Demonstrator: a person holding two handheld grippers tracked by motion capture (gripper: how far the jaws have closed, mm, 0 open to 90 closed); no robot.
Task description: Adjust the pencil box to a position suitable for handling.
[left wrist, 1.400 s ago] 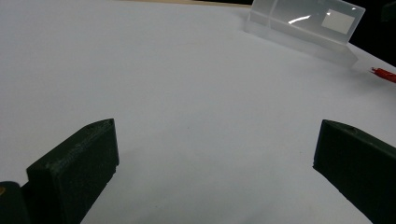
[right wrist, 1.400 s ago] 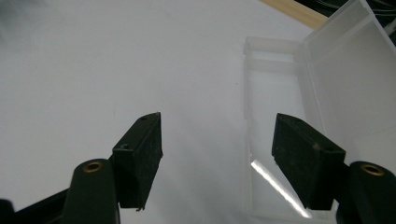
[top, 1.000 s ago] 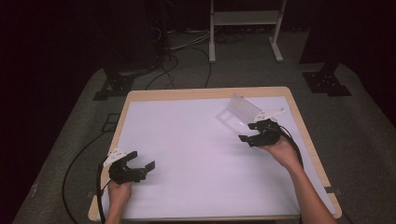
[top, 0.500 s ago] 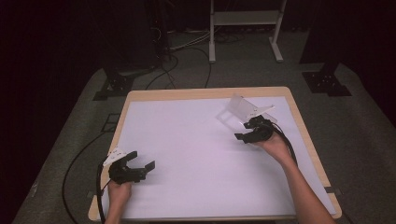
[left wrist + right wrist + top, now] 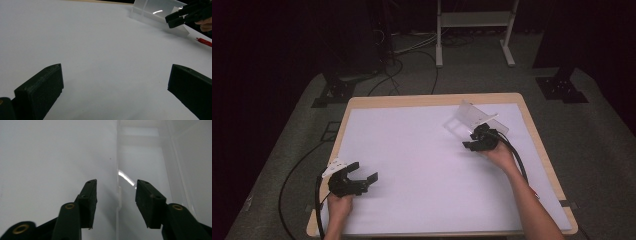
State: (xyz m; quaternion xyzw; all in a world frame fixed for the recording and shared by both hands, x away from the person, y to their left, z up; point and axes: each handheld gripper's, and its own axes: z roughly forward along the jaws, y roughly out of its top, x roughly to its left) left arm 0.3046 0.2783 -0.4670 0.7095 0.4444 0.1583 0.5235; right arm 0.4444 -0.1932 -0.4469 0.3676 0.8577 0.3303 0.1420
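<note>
I am seeing the clear acrylic stand (image 5: pixel 472 119) lying at two o'clock on the table (image 5: pixel 412 150). My right gripper (image 5: pixel 476 141) has just been closing, its jaws straddling the stand's edge, not yet pressing. My left gripper (image 5: pixel 362 176) is resting at seven o'clock, jaws wide apart.

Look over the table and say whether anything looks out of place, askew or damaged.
Nothing looks damaged or spilled. The clear stand sits askew to the table edges at the far right. The right gripper has just been closing, its jaws astride the stand's edge, not yet pressing. A small red thing lies nearby.
</note>
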